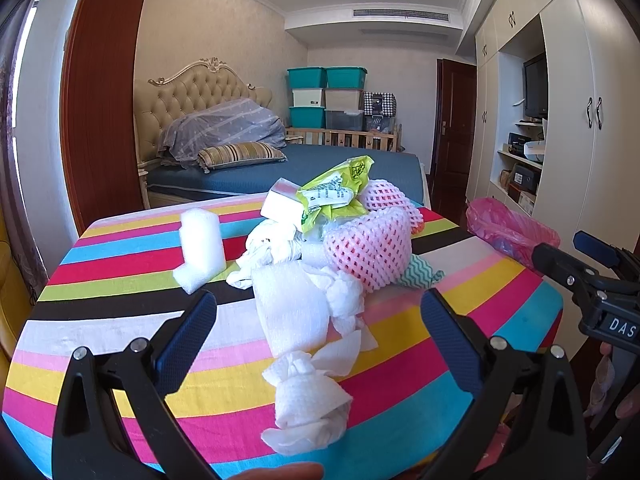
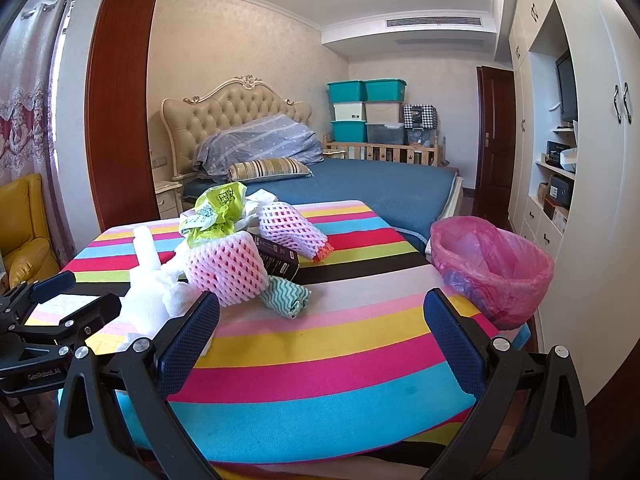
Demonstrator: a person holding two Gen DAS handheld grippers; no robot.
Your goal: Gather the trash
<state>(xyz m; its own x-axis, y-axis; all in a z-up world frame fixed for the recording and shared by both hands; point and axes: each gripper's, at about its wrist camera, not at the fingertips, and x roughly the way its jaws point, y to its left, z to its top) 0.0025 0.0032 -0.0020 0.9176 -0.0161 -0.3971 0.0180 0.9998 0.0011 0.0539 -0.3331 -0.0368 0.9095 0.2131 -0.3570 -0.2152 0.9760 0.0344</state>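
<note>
A heap of trash lies on the striped table (image 1: 120, 264): crumpled white tissues (image 1: 308, 396), a white foam sheet (image 1: 292, 312), a white foam block (image 1: 200, 248), pink foam nets (image 1: 370, 248), a green-yellow plastic bag (image 1: 332, 192), a white box (image 1: 282, 204) and a teal zigzag cloth (image 2: 286, 296). A black box (image 2: 278, 262) shows behind the net in the right wrist view. My left gripper (image 1: 318, 332) is open, its fingers on either side of the tissues. My right gripper (image 2: 320, 332) is open and empty over bare table. A bin with a pink bag (image 2: 492, 268) stands at the table's right edge.
The bin also shows in the left wrist view (image 1: 512, 228). A bed (image 2: 380, 188) lies beyond the table. White wardrobes (image 2: 592, 160) line the right wall. A yellow armchair (image 2: 24, 236) stands at the left. Stacked storage boxes (image 2: 368, 110) are at the back.
</note>
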